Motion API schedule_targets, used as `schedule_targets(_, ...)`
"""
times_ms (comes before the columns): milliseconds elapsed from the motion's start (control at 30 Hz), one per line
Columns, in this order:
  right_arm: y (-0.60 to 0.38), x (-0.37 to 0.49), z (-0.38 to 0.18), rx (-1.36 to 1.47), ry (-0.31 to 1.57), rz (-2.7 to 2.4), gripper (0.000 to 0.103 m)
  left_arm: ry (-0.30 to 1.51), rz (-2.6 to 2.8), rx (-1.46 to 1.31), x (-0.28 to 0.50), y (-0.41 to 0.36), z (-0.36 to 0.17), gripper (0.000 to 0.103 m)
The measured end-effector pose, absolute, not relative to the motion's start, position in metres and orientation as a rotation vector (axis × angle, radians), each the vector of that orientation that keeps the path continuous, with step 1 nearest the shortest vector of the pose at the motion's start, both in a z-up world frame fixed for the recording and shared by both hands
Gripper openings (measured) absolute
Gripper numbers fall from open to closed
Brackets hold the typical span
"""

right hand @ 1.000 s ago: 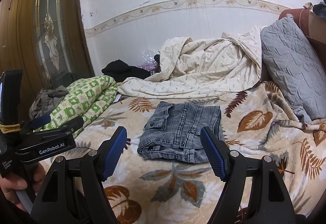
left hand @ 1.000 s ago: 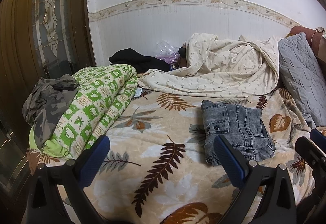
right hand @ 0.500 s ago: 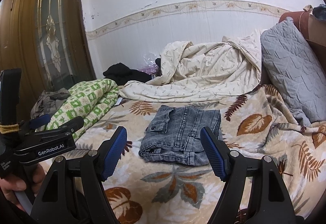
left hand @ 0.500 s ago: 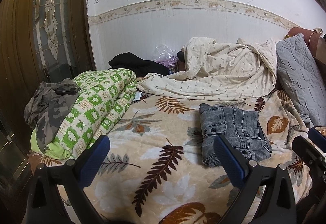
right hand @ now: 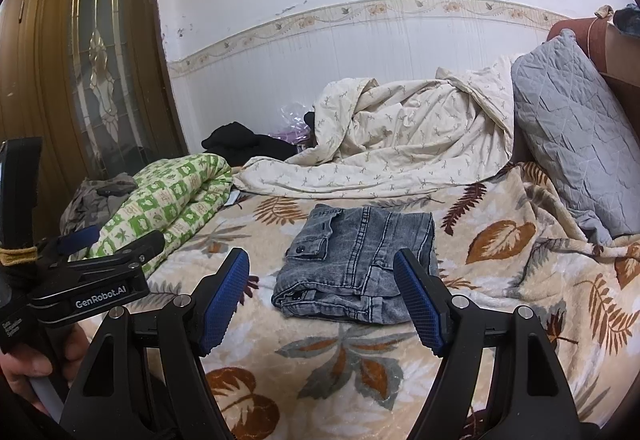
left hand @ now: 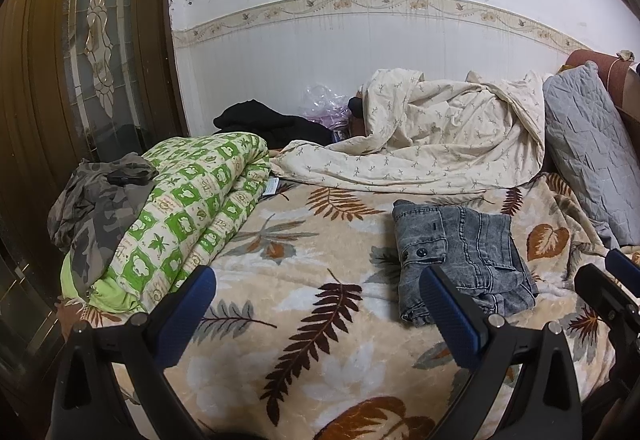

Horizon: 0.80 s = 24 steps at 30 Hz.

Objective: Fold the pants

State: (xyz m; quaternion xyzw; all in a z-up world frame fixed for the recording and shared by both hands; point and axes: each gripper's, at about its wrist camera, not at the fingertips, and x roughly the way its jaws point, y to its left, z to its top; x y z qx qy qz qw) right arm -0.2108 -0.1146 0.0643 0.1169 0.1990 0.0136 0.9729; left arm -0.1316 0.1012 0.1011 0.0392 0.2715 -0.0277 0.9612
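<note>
— Where do we have the pants [right hand: 358, 266]?

— Folded into a compact grey denim bundle on the leaf-print blanket [right hand: 320, 368], mid-bed. Its long axis runs from us toward the wall, the waistband button on the left near corner, the thick folded edge facing us.

— And our grippers?

— Our left gripper [left hand: 316, 316] and right gripper [right hand: 322, 304] both hover spread wide, gripping nothing. The right one's blue pad [right hand: 418, 304] hides the bundle's near right corner; the inner layers we can't make out.
</note>
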Motion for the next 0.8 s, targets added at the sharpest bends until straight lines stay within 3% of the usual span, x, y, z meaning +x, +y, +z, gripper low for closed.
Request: schedule_targets(800, -0.1094, -0.2058, 0.0601, 0.229, 0.399, 0.026, 0.075, 0.567, -0.048, 0.072, -0.1264, 0.1044, 0.0936, 0.103)
